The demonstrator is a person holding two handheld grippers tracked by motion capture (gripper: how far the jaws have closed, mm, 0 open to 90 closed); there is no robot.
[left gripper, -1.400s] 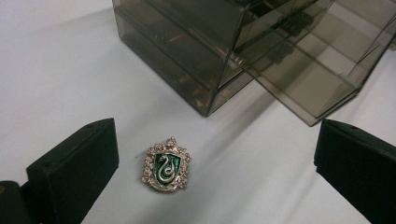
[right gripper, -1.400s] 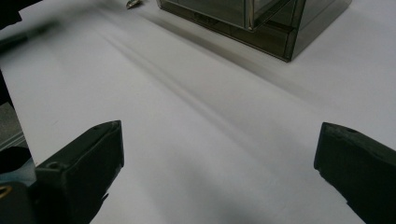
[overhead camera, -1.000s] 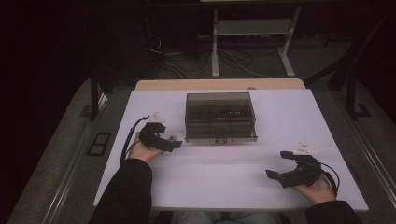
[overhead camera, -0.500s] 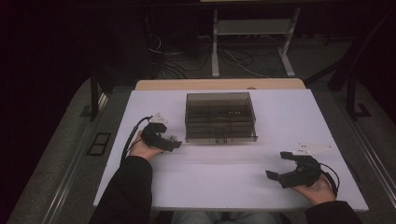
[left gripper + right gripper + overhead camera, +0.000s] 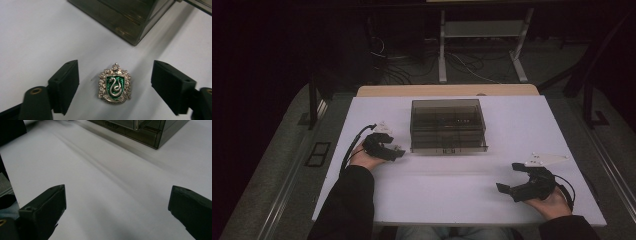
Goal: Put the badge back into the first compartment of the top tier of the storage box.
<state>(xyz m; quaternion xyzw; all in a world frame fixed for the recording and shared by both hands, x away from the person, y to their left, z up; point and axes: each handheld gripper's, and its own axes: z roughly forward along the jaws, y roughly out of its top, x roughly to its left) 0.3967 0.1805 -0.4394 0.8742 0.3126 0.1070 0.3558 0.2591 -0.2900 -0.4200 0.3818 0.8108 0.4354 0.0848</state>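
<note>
Green-enamel crest pin [image 5: 114, 83] | upright, crown toward box [image 5: 130, 17] | between spread left tongs [image 5: 115, 87]

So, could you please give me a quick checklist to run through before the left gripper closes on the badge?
1. Left gripper open: ok, fingers spread wide.
2. Crest badge between the fingers: ok, roughly centred.
3. Badge lying flat on the white table, face up: ok.
4. Badge apart from the smoky box: ok, a gap shows.
5. Right gripper out of the way: ok, open over bare table at the near right.
6. Fingers low enough to catch the thin badge: cannot tell.
</note>
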